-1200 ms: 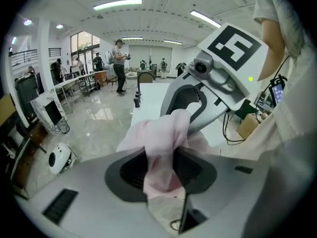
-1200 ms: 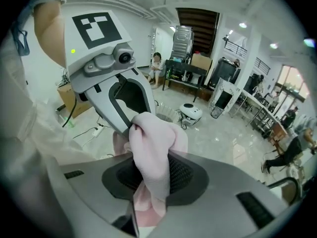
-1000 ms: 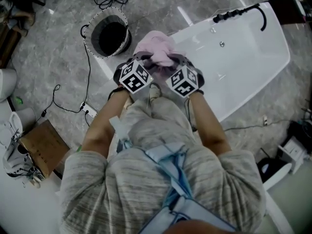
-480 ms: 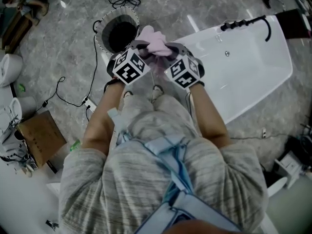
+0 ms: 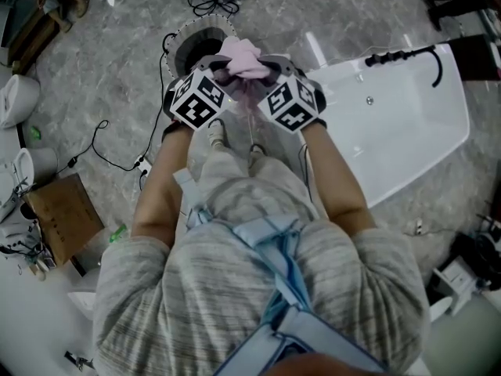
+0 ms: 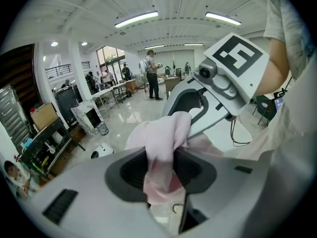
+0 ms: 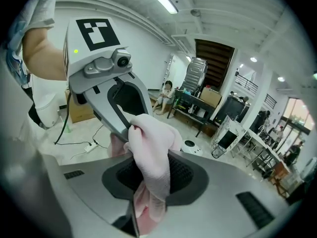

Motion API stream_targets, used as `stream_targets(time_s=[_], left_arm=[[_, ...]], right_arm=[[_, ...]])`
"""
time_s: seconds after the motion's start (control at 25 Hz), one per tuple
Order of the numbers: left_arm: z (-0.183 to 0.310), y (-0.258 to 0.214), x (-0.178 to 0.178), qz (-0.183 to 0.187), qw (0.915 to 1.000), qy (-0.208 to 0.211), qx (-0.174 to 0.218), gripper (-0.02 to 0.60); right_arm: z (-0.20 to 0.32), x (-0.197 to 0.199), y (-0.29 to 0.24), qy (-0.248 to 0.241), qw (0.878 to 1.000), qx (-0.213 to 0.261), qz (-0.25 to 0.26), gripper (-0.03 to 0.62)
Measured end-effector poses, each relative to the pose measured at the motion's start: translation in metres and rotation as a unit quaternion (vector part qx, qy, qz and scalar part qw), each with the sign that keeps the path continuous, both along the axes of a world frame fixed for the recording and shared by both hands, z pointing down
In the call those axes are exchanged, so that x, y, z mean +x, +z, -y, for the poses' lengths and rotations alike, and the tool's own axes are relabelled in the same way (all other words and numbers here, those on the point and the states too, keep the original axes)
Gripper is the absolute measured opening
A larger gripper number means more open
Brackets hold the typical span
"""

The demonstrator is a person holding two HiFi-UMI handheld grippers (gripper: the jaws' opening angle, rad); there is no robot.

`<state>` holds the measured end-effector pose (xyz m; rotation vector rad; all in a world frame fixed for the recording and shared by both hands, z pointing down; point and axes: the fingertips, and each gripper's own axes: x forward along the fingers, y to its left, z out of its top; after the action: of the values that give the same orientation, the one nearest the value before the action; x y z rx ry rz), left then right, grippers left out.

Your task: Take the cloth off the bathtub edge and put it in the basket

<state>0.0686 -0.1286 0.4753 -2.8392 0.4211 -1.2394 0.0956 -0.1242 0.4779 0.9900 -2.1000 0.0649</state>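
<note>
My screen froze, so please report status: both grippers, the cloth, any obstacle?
Left gripper shut on cloth; right gripper shut on cloth. Cloth off bathtub, held up by basket rim. No obstacle seen.

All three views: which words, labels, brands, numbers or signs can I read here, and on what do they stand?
None can be read.
The left gripper and right gripper bear marker cubes with black-and-white square patterns only, no letters.
The pink cloth shows no label.
Background things are too small to read.
</note>
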Motion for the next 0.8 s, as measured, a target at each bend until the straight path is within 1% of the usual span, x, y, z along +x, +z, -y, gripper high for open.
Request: stream_targets(time_s=[0.24, 0.36, 0.68, 0.8], left_arm=[[0.065, -0.016, -0.04, 0.002, 0.9998, -0.011, 0.015, 0.155], [0.099, -0.018, -0.058, 0.012, 0.9994, -0.017, 0.026, 0.155], [0.185, -0.022, -0.093, 0.043, 0.9973, -0.038, 0.046, 0.155], [0.212, -0.034, -0.102, 0.048, 0.9958, -0.051, 0.059, 0.155]], right_arm=[[0.066, -0.038, -0.016, -0.017, 1.0, 0.011, -0.012, 0.118], [0.101, -0.056, -0.019, -0.032, 0.999, 0.015, -0.016, 0.118], [0.189, -0.091, -0.024, -0.074, 0.996, 0.019, -0.044, 0.118], [0.216, -0.101, -0.036, -0.085, 0.995, 0.029, -0.05, 0.118]])
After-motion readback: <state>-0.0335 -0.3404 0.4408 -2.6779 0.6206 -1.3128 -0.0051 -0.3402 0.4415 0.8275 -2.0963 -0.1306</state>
